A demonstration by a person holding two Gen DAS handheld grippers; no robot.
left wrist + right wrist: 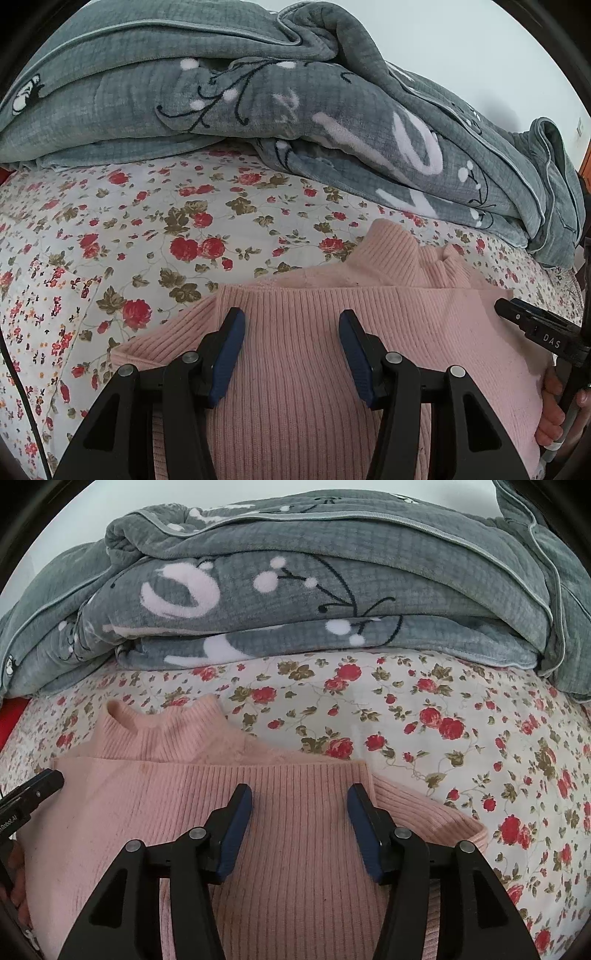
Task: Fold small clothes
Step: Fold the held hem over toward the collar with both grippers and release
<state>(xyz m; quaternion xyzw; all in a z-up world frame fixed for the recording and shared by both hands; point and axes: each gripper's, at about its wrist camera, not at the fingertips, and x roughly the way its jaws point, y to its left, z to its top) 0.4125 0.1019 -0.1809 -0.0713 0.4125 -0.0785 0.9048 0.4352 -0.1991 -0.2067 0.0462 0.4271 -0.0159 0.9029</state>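
Floral bedsheet (110, 229), white with red roses, fills the middle of both views. Grey-green fleece blanket (207, 96) lies heaped across the top of each frame. Pink ribbed sweater (314, 332) lies folded on the sheet in the lower centre, its high collar (162, 723) toward the blanket. Left gripper (291, 354) stands over the knit, jaws apart, nothing clamped. Right gripper (301, 830) likewise, jaws apart over the fabric and gripping nothing. A hand (554, 410) shows at the lower right edge of the left view.
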